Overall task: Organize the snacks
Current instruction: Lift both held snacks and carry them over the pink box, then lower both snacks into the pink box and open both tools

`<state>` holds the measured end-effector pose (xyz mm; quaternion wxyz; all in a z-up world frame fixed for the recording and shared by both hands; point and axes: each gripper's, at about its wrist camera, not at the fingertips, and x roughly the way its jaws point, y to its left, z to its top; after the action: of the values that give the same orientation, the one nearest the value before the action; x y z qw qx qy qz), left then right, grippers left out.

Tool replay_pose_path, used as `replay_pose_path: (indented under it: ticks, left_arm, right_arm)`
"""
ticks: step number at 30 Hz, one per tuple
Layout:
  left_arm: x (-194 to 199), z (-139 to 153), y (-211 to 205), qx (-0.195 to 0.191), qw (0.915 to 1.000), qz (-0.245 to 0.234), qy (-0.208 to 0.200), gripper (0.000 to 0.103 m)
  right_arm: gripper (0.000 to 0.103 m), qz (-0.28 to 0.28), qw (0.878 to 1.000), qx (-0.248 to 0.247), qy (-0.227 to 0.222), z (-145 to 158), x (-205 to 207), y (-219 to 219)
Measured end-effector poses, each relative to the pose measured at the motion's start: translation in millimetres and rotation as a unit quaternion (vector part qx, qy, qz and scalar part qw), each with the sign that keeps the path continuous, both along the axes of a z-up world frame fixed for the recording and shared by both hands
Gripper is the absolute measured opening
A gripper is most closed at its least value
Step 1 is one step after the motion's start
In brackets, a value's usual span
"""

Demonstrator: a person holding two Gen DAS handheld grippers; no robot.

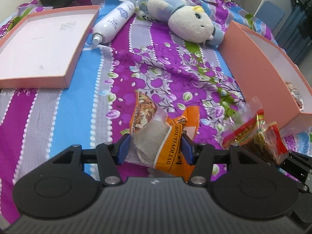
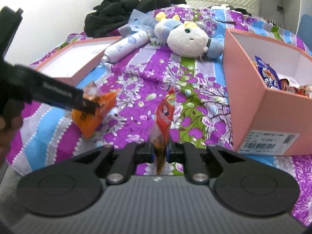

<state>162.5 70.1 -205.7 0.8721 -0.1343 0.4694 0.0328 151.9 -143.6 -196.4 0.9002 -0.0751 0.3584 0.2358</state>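
An orange snack packet (image 1: 165, 136) is clamped in the left tool (image 1: 156, 148) and a red snack packet (image 2: 162, 120) in the right tool (image 2: 160, 152), both above the bed (image 2: 136, 74), the snack-filled pink box (image 2: 251, 105) lying to the right, nearer the right tool.

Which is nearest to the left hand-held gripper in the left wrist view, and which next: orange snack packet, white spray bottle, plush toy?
1. Orange snack packet: held between the pads of the left hand-held gripper.
2. White spray bottle: far left, lying beside the pink lid.
3. Plush toy: far, right of the bottle; roughly as far as it.
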Motion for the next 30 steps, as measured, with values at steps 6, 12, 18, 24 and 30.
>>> replay_pose_path:
  ticks: [6,12,18,24,30]
  left_arm:
    - [-25.1,21.8,-16.5,-0.005,0.9999,0.007,-0.005,0.06]
    - [-52.7,49.0,-35.6,-0.018,0.9995,0.012,-0.022,0.06]
    - [-70.3,82.7,-54.2,-0.03,0.9985,0.005,-0.046,0.06]
    - [-74.9,112.8,-75.3,-0.04,0.9966,-0.015,-0.071,0.06]
    - [-59.2,130.9,-106.2,-0.044,0.9936,-0.054,-0.089,0.06]
  right_arm:
    - [0.013,-0.008,1.0,0.02,-0.008,26.5,-15.8,-6.5]
    - [0.013,-0.021,0.999,0.037,-0.024,59.4,-31.7,-18.8]
    - [0.013,-0.045,0.996,0.055,-0.048,94.1,-47.2,-38.6]
    - [0.013,-0.072,0.993,0.063,-0.073,122.5,-58.3,-65.6]
    - [0.013,-0.111,0.989,0.063,-0.078,135.2,-59.0,-100.6]
